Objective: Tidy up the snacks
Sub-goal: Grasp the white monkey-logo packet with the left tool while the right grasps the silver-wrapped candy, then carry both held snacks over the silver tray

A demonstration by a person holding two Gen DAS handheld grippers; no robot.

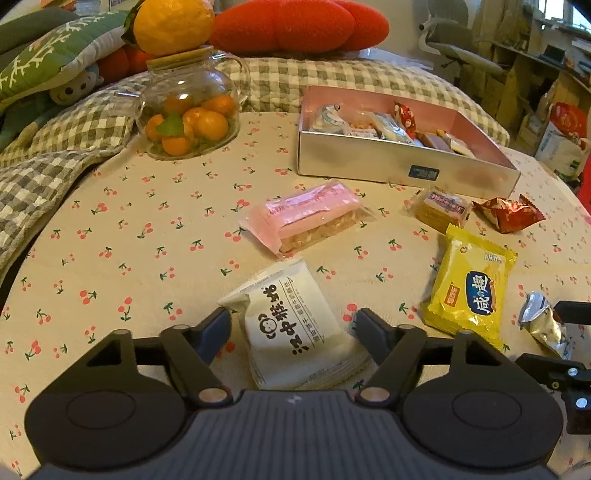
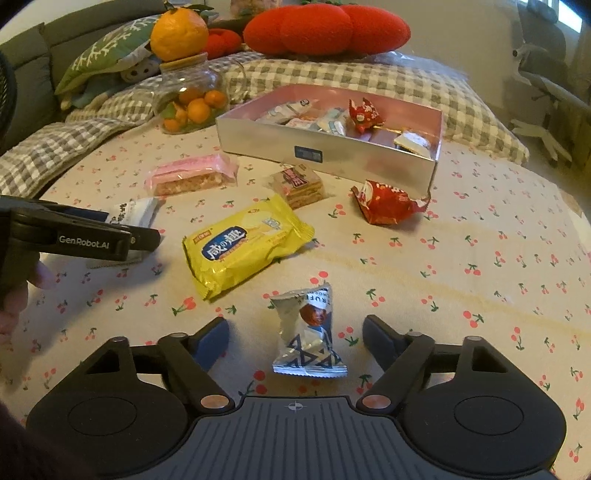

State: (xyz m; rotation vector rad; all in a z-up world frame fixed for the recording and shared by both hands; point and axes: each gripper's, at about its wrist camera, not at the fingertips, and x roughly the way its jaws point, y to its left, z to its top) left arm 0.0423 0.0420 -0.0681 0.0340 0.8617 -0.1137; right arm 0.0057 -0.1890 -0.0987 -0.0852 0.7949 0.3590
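Note:
My left gripper [image 1: 293, 323] is open, its fingers on either side of a white snack packet [image 1: 295, 328] lying on the cherry-print cloth. My right gripper [image 2: 295, 332] is open around a silver candy wrapper [image 2: 308, 332], also seen in the left wrist view [image 1: 545, 325]. A silver box [image 1: 406, 166] [image 2: 332, 147] holds several snacks. Loose on the cloth lie a pink packet [image 1: 306, 218] [image 2: 192, 175], a yellow packet [image 1: 472, 288] [image 2: 243, 243], a cracker packet [image 1: 441, 208] [image 2: 299, 184] and a red wrapper [image 1: 508, 214] [image 2: 388, 203]. The left gripper shows in the right wrist view [image 2: 144, 236].
A glass jar of small oranges [image 1: 188, 118] [image 2: 194, 99] stands at the back left with a big orange [image 1: 171, 26] on its lid. A checked blanket [image 1: 55, 147], a red cushion [image 1: 299, 24] and pillows lie behind. A chair [image 1: 454, 48] and boxes stand at the far right.

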